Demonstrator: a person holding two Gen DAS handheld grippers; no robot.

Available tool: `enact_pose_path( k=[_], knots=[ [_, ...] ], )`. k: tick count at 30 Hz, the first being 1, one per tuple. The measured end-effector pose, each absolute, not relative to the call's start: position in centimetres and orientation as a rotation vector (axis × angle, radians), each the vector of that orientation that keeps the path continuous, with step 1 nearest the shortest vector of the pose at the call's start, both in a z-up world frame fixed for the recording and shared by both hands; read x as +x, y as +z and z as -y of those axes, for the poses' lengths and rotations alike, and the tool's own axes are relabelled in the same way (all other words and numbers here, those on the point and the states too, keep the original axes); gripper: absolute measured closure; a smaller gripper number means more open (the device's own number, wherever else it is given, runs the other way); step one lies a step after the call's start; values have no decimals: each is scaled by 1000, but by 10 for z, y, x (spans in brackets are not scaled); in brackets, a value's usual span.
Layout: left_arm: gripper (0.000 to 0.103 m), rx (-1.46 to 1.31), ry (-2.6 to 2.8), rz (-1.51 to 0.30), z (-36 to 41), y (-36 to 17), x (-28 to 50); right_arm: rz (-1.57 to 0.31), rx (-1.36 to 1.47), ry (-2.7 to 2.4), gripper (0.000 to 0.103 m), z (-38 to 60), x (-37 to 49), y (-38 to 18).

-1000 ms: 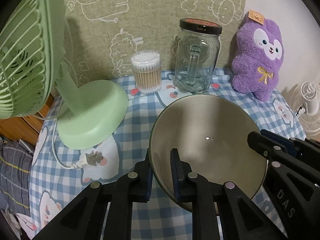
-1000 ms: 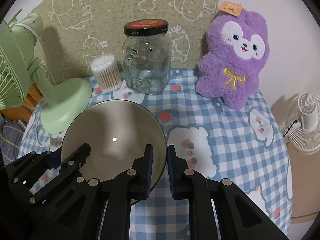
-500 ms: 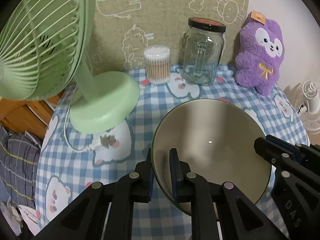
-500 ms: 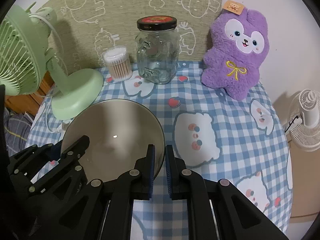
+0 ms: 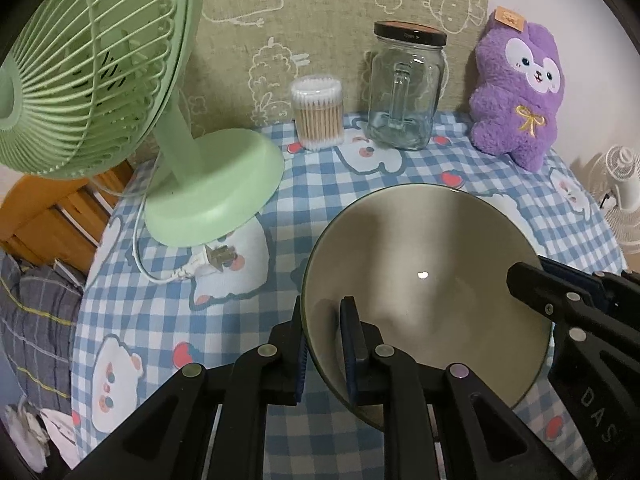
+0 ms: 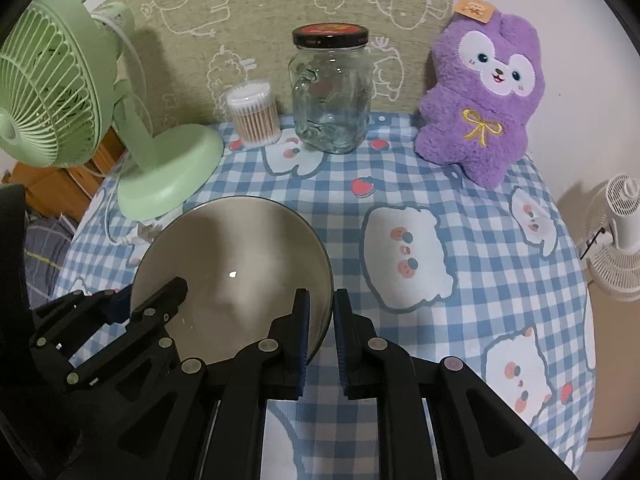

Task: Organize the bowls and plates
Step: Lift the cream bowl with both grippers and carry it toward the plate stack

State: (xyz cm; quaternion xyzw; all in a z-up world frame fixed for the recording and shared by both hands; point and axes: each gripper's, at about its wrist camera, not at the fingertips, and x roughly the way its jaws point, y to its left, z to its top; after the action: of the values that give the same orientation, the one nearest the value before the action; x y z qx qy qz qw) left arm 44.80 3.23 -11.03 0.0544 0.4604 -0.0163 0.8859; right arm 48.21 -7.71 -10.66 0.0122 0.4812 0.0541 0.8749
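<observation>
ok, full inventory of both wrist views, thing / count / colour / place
bowl: 1, grey-beige inside, dark rim, front of the table, gripped at two spots on its rim
fan: 1, green, table's left side, unplugged
plug: 1, white, lying by the fan's base
swabs: 1 clear tub, back, left of the jar
jar: 1, clear glass with black lid, back centre
plush: 1, purple, back right
cloth: 1, blue-white check with bear prints, covering the table
white fan: 1, off the table, far right
left gripper: 1, black, shut on the bowl's rim
right gripper: 1, black, shut on the bowl's rim
</observation>
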Motion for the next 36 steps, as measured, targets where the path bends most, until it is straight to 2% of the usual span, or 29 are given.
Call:
enact_pose_path(
  k=[3,13,36],
  knots=[
    [90,106,-38,-963,-33,-111,449,-1049,63,120,89,79,489,-117],
    [90,109,-43,-954,-33,-96,430,-1022,47,113,90,78,470,-101],
    [90,66,-59,-844,-43,-11,291,-879,-8,123,90,66,320,-4]
  ],
)
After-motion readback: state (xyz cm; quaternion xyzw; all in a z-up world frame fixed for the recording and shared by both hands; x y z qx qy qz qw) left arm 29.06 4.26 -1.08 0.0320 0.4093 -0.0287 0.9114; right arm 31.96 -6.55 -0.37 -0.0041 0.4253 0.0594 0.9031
